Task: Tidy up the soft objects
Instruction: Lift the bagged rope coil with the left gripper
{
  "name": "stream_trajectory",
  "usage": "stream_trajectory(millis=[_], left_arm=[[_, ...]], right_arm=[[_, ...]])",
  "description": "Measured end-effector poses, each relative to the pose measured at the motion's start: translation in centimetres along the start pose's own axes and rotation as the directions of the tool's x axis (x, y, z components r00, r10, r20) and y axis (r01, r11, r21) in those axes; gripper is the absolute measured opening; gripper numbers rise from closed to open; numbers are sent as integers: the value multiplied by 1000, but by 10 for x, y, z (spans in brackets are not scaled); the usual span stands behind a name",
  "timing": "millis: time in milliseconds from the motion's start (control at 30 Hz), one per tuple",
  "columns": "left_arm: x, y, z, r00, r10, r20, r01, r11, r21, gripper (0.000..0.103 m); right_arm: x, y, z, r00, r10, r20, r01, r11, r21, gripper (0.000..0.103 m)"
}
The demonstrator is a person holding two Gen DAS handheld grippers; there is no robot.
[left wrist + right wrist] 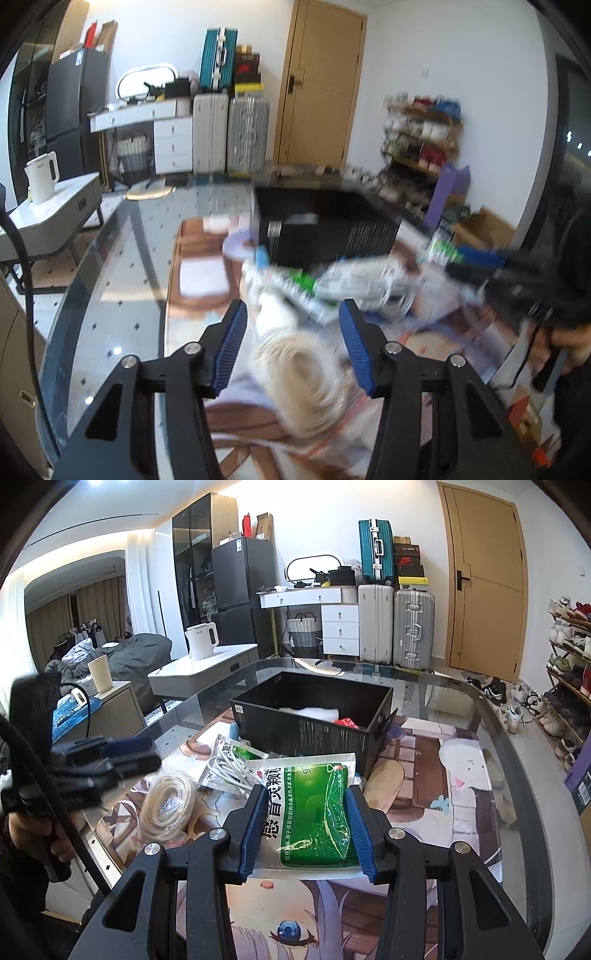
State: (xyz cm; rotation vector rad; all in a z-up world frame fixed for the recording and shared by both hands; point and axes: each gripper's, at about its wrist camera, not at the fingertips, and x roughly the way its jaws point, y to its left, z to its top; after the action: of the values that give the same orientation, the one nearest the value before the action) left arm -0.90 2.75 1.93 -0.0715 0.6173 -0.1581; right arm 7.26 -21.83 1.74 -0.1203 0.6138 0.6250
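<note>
My right gripper (306,790) is shut on a green and white medicine pouch (314,812), held above the mat just in front of the black box (314,734). Inside the box lie a white cloth (310,712) and a red item (345,722). In the blurred left wrist view, my left gripper (293,306) stands open over a coil of cream cable in a clear bag (303,369), which lies between and below its fingers. From the right wrist view the left gripper (147,755) hovers just above that coil (170,805).
A bagged white cable (229,771) and a small green packet (245,753) lie left of the box. A printed mat (424,775) covers the glass table (517,760). A side table with a white kettle (201,640) stands to the left. Shoe racks (569,672) line the right.
</note>
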Motion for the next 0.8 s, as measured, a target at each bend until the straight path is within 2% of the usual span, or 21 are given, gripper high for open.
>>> stream_trajectory(millis=[67, 133, 167, 200, 467, 533, 600, 667, 800], left_arm=[[1, 0, -8, 1000, -10, -26, 10, 1000, 1, 55], [2, 0, -12, 999, -18, -43, 18, 1000, -4, 72], [3, -1, -14, 998, -25, -54, 25, 1000, -4, 86], [5, -3, -16, 997, -32, -67, 32, 999, -2, 91], [37, -24, -30, 985, -41, -167, 43, 999, 11, 90], [39, -31, -33, 986, -31, -166, 38, 999, 39, 86], [38, -35, -33, 987, -27, -160, 37, 998, 59, 59], [35, -33, -32, 987, -50, -154, 59, 997, 51, 40], [25, -30, -30, 990, -42, -131, 50, 997, 58, 31]], right_arm=[[0, 0, -2, 1000, 1, -6, -1, 1000, 1, 44], [1, -1, -3, 1000, 0, -9, 0, 1000, 4, 44], [2, -2, -4, 1000, -1, -10, 1, 1000, 8, 44], [3, -2, -4, 1000, -1, -12, 1, 1000, 9, 44], [8, -1, -6, 1000, 0, -25, 0, 1000, 5, 44], [8, -3, -7, 1000, -4, -27, 5, 1000, 11, 44], [8, -3, -7, 1000, -6, -29, 6, 1000, 11, 44], [8, -3, -7, 1000, -6, -29, 7, 1000, 12, 44], [8, -3, -7, 1000, -6, -26, 7, 1000, 10, 44]])
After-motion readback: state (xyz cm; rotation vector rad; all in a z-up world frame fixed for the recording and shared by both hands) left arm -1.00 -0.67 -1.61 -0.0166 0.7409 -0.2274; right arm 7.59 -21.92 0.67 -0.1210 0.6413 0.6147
